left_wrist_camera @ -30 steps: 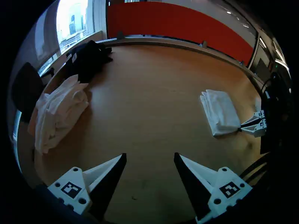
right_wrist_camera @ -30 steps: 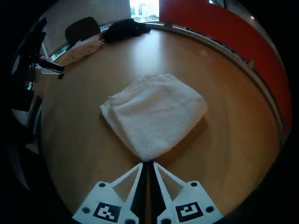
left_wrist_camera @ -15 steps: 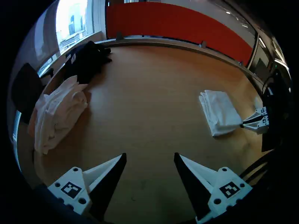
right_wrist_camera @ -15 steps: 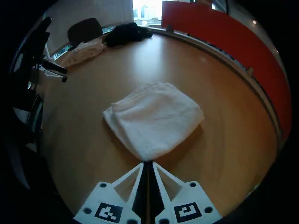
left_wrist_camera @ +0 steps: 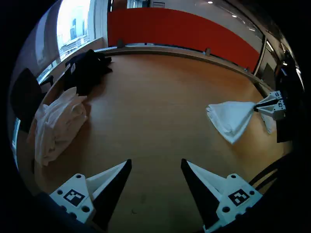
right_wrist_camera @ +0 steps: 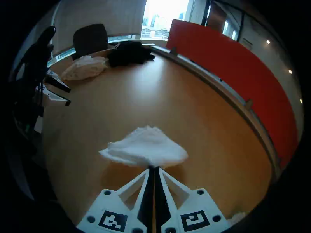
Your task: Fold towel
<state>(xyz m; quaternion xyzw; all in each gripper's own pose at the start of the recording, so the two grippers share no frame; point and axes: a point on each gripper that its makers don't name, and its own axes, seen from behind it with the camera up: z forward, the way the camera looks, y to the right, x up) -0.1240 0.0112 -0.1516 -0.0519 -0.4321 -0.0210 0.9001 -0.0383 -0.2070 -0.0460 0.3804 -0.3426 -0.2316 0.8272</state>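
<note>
Evidently the right gripper (right_wrist_camera: pixel 153 169) pinches one corner of the folded white towel (right_wrist_camera: pixel 144 149), holding it above the table (right_wrist_camera: pixel 128 105), seemingly to carry it aside, while the left gripper (left_wrist_camera: pixel 155 161) hovers spread and empty.

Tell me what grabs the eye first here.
The white towel, held up by one corner in the right gripper over the wooden table. Next, the long red panel behind the table, and the heap of white cloth at its edge beside a black garment.
</note>
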